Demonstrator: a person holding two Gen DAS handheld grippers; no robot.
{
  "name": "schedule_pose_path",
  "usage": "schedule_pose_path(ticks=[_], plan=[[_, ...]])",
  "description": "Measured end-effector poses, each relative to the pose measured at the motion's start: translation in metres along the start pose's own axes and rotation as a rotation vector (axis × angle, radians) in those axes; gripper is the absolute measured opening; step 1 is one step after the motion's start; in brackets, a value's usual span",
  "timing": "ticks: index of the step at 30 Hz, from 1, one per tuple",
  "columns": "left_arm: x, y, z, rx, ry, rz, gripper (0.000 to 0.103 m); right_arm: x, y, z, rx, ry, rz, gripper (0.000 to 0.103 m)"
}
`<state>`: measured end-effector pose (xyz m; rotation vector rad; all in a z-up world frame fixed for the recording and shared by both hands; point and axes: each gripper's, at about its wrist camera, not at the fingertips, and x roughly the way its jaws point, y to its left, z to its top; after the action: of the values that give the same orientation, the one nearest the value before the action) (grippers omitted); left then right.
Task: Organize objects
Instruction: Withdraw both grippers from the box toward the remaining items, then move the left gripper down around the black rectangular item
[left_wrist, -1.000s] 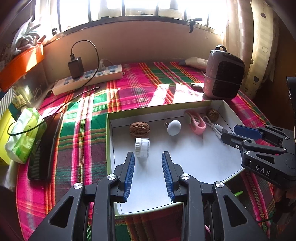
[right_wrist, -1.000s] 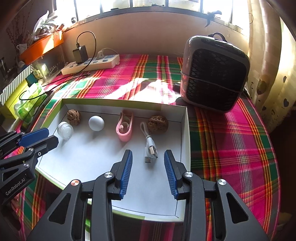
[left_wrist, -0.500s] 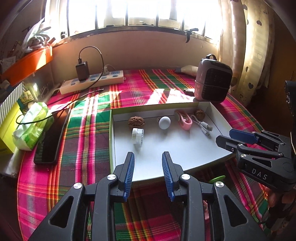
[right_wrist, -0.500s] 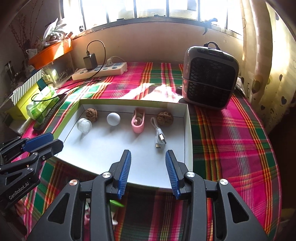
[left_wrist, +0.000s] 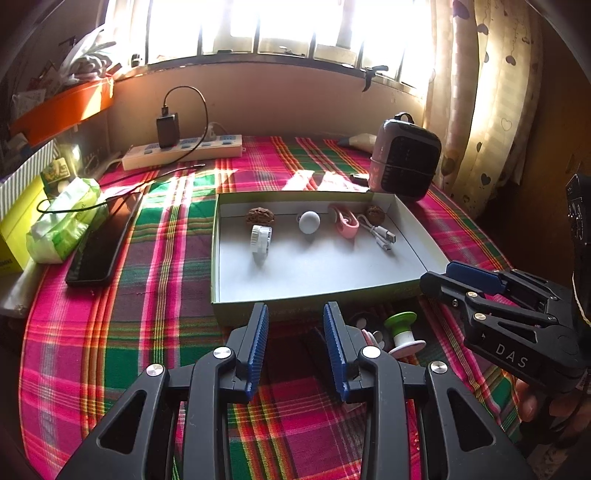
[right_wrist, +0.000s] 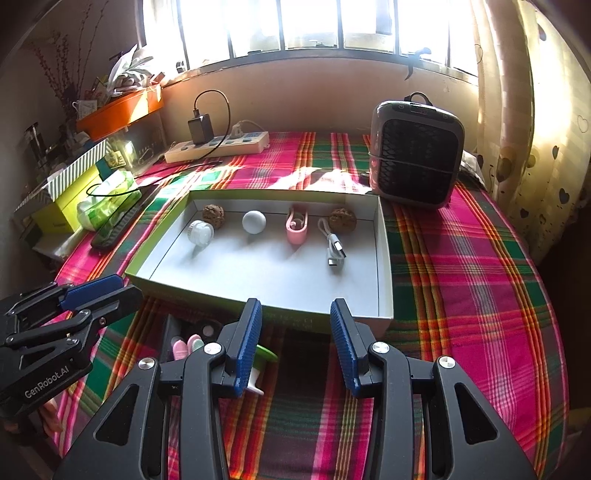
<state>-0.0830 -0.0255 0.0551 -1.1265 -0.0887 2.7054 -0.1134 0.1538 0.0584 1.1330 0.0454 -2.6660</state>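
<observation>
Box (left_wrist: 317, 284) w/ white floor sits mid-table on the plaid cloth (left_wrist: 155, 258). Inside, along the far wall: 2 walnuts (left_wrist: 260, 215), 1 white ball (left_wrist: 309, 222), 1 pink clip (left_wrist: 345, 221), 1 white cable (left_wrist: 380, 232), 1 white cap (left_wrist: 260, 238) just in front of the left walnut. All look light. Walnuts prob. hard and bumpy, so decent grip across the middle; ball smooth, likely to roll or squirt out, so pinch dead center. Cable floppy; take it by the plug end. Cap rigid, grab across its rim.

Outside, near the box's front edge: 1 green-topped spool (left_wrist: 402, 332) plus small bits, partly hidden, can't count.

Left gripper (left_wrist: 295, 349) wide open, empty. Right gripper (right_wrist: 295, 343) wide open, empty. Both hang short of the box.
</observation>
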Motion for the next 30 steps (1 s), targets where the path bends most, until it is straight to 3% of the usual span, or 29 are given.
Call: schedule_pose_path(ticks=[13,21,30], plan=[[-0.006,-0.011,-0.025,-0.043,0.016,-0.078,0.032,-0.011,-0.001,-0.027,0.032,-0.014,0.031,0.043],[-0.013,-0.004,-0.031,-0.062,0.013,-0.038,0.033,-0.016,-0.011,-0.035,0.05,-0.015,0.03,0.044],[-0.007,-0.004,-0.04,-0.109,0.052,-0.086,0.035,-0.01,-0.009,-0.042,0.041,0.01,0.068,0.044]])
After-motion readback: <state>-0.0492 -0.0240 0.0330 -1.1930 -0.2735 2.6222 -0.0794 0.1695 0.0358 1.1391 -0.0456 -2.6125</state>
